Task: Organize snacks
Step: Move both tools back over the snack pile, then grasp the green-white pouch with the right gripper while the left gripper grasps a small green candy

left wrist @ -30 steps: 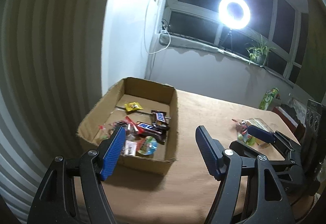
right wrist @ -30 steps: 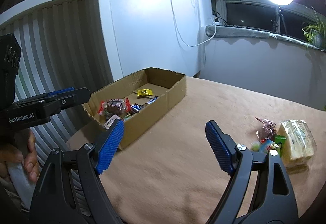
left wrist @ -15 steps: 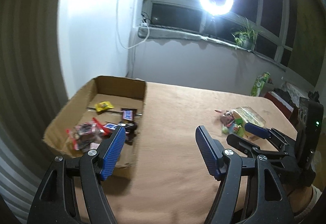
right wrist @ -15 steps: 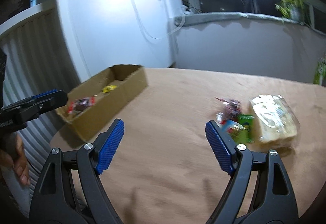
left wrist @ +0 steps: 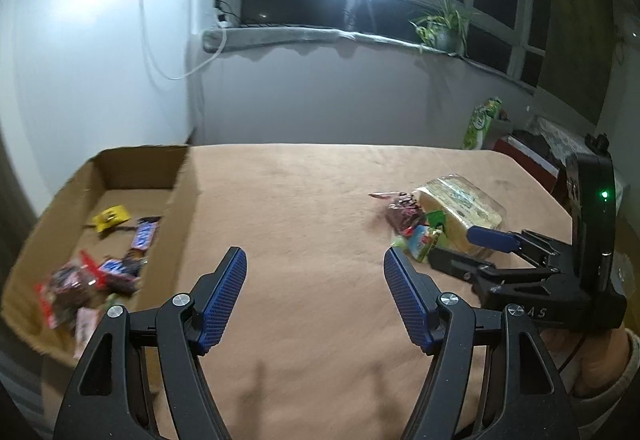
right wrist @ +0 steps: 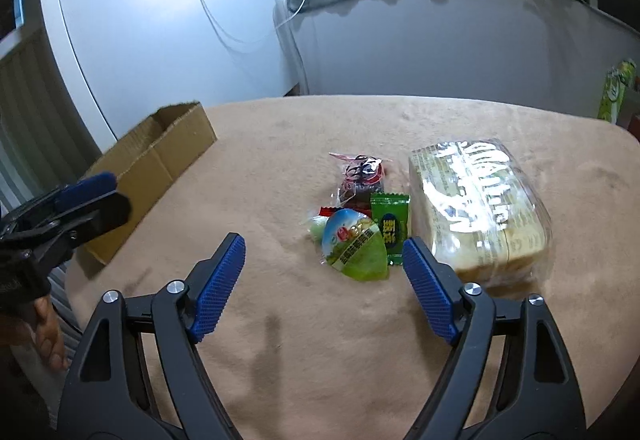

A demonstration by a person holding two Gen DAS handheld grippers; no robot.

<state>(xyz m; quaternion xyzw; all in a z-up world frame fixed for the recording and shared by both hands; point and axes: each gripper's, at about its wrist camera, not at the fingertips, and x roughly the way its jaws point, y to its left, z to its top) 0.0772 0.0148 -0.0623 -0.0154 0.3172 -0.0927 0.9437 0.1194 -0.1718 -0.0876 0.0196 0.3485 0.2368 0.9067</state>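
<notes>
Step in hand, as judged: approach to the loose snack pile (right wrist: 360, 224) mid-tabletop (right wrist: 320, 340).

Right claw (right wrist: 324, 280): empty, jaws wide but closing, near the green jelly cup (right wrist: 356, 248).

Left claw (left wrist: 316, 292): wide, empty.

Pile: crinkly foil wrappers; glossy clear-wrapped bread loaf (right wrist: 480, 208) beside it.

Box (left wrist: 120, 176): corrugated cardboard, part-filled with bars.

Next: lower over one wrapper and pinch.

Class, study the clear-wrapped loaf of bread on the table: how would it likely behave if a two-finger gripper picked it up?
The loaf of bread looks soft, so a squeeze would probably dent it. Its glossy clear wrap may slip against the pads. It is bulky beside the small snacks, likely light for its size, and wide for the right gripper, whose jaws are closing empty.
</notes>
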